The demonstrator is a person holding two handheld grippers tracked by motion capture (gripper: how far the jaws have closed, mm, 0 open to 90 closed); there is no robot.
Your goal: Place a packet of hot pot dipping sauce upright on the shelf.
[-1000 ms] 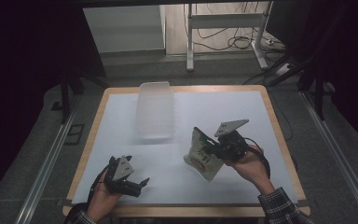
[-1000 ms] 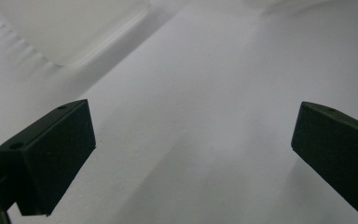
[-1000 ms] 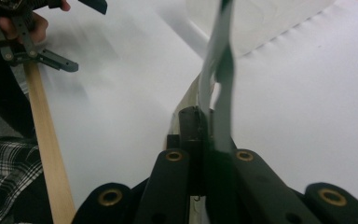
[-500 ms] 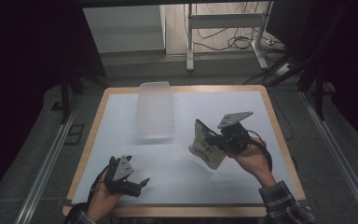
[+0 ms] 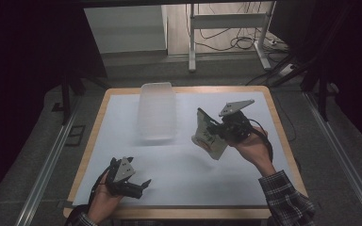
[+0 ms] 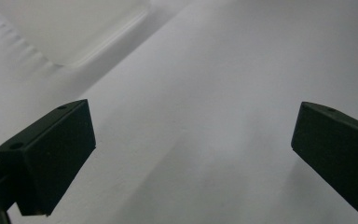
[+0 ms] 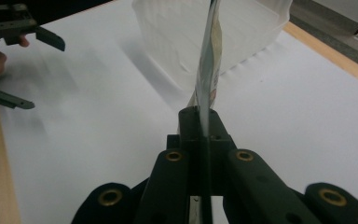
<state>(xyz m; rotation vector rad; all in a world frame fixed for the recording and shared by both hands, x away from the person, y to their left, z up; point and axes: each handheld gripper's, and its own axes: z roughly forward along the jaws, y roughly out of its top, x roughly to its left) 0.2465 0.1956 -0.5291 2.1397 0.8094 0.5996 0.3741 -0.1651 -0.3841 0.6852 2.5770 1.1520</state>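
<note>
White tabletop (image 5: pixel 179 174); right claw (image 5: pixel 215 133) clamped on packet (image 5: pixel 208 136), left claw (image 5: pixel 141 186) apart.

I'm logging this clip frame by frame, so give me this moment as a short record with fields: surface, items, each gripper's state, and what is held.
surface: table with a white cover and a wooden rim
container: clear plastic bin, lying on the table's far half, apart from both grippers
held item: flat packet, thin, seen edge-on in the right gripper view, lifted off the table
right gripper: shut on the flat packet
left gripper: open, nothing between its jaws, low over the near left of the table
</note>
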